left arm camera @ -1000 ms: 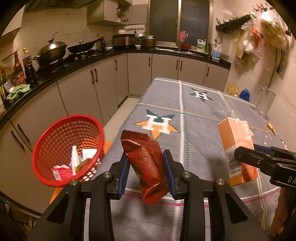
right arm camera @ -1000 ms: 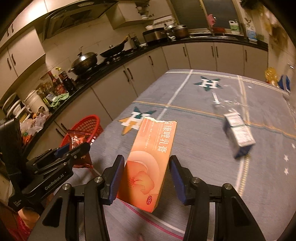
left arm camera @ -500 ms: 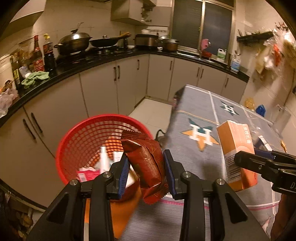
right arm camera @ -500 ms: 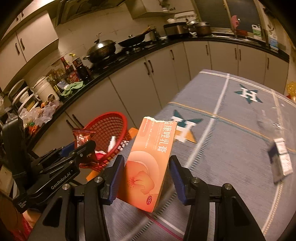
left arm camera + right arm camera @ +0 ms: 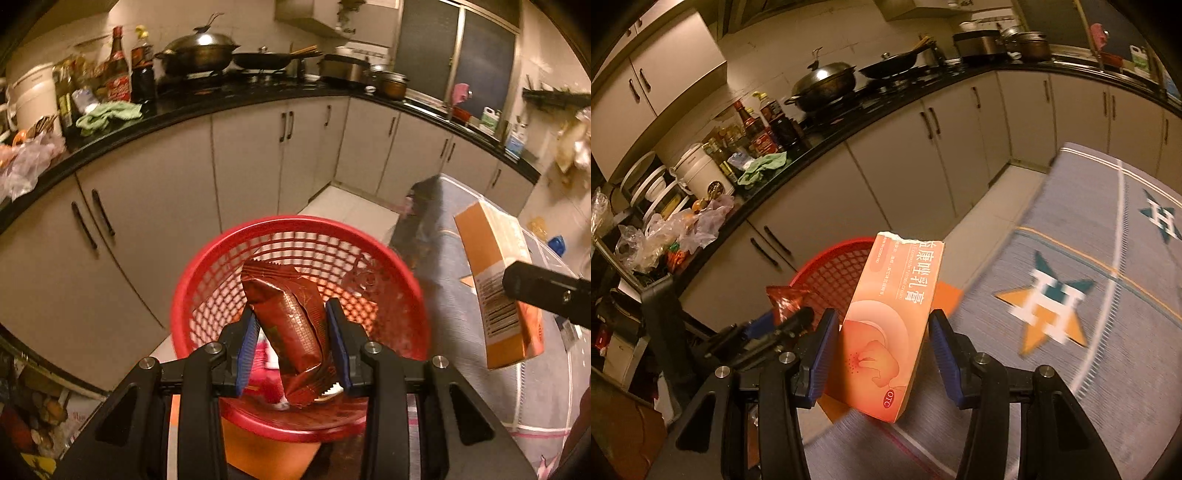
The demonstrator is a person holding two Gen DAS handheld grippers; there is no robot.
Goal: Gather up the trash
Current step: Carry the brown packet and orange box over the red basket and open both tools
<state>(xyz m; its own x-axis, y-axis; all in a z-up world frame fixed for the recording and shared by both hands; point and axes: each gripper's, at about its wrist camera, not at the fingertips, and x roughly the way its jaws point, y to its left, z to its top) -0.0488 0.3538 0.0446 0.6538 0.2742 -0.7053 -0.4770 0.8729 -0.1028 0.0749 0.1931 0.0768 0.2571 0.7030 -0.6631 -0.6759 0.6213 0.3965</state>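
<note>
left wrist: left gripper (image 5: 291, 338) clamped on crinkly dark-red foil snack wrapper (image 5: 286, 328), over round red plastic mesh basket (image 5: 236, 236). risk: light wrapper snagging pad at release.
right wrist: right gripper (image 5: 881, 352) clamped on orange cardboard medicine box (image 5: 892, 317), short of basket; early release lands outside rim.

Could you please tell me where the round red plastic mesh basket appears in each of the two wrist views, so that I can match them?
Left wrist view: the round red plastic mesh basket fills the lower centre, directly behind the dark red foil snack wrapper.
Right wrist view: the basket is at centre, partly hidden behind the orange cardboard box.
Shared landmark: the lidded steel wok on the black countertop.
</note>
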